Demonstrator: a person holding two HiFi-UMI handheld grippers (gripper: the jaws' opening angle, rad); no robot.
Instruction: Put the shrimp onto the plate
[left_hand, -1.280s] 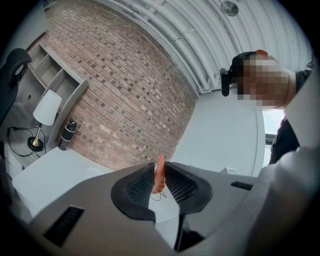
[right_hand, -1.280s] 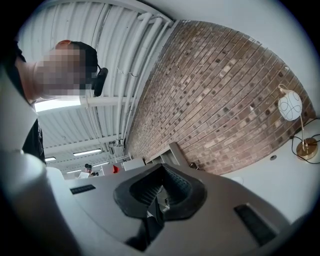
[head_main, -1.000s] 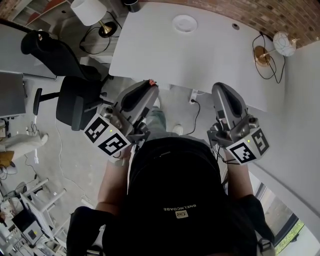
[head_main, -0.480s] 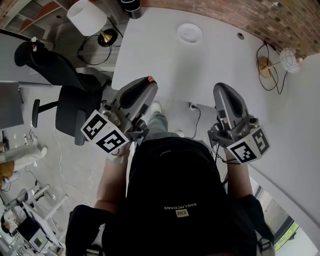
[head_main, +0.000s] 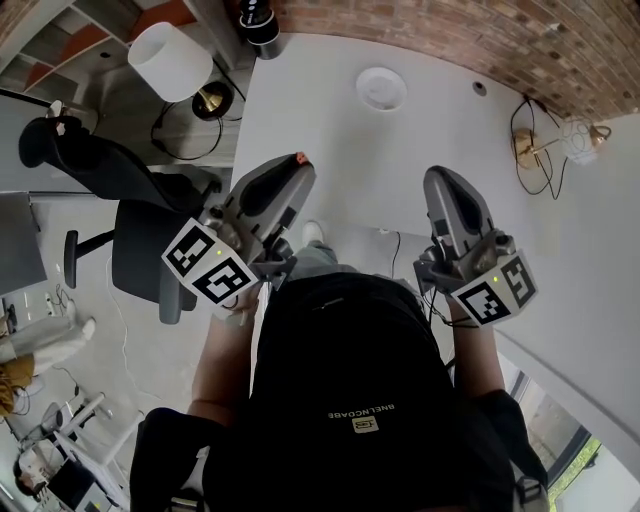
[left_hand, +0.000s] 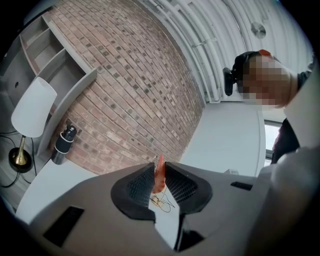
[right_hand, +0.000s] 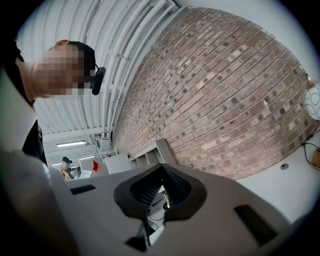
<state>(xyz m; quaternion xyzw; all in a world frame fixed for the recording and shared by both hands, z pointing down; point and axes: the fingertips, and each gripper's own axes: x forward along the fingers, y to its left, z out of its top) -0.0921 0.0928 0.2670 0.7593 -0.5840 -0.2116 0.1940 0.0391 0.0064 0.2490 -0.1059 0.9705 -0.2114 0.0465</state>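
Observation:
A small white plate (head_main: 381, 88) sits near the far edge of the white table (head_main: 350, 150) in the head view. My left gripper (head_main: 297, 166) hangs over the table's near left part, shut on an orange shrimp (head_main: 300, 158). In the left gripper view the shrimp (left_hand: 159, 174) stands upright, pinched between the ribbed pads (left_hand: 141, 186), its tip poking above them. My right gripper (head_main: 441, 180) hovers at the table's near right edge; its jaws (right_hand: 161, 189) are shut with nothing between them. Both grippers are well short of the plate.
A black office chair (head_main: 130, 215) and a floor lamp with a white shade (head_main: 168, 62) stand left of the table. A dark flask (head_main: 262, 20) stands at the table's far left corner. A brick wall (head_main: 480, 40) runs behind. Cables and a globe lamp (head_main: 572, 137) lie on the floor at the right.
The table and plate have slid lower in the head view, so they are closer. Both grippers hold the same pose, with the left still clamped on the shrimp.

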